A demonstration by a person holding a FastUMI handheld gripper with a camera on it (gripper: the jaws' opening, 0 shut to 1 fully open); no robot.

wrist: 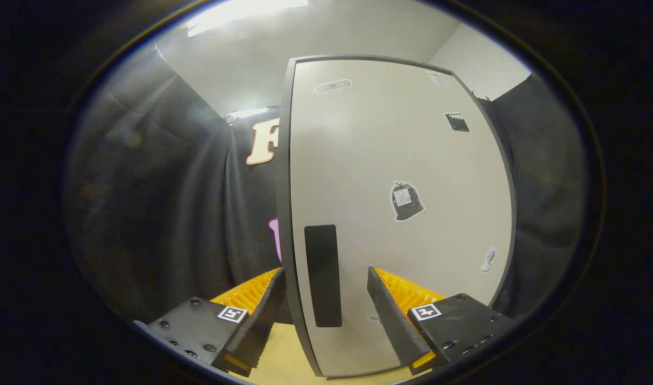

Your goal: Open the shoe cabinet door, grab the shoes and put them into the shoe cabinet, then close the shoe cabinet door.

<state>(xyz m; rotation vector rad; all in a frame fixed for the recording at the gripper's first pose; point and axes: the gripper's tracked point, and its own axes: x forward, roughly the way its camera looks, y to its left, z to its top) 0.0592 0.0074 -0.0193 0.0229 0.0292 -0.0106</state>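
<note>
Gripper (pixel 326 299) jaws apart, straddling the cabinet door's (pixel 401 176) edge and dark handle (pixel 323 275). Probably step 1: door shut, shoes unstored.

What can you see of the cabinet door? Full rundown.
The cabinet door is a pale, smooth, upright panel with a thin dark edge, closed as far as the view shows. A dark vertical handle strip sits low near its left edge, and several small stickers dot its face. The gripper is open, fingers straddling the handle, not visibly touching it.
</note>
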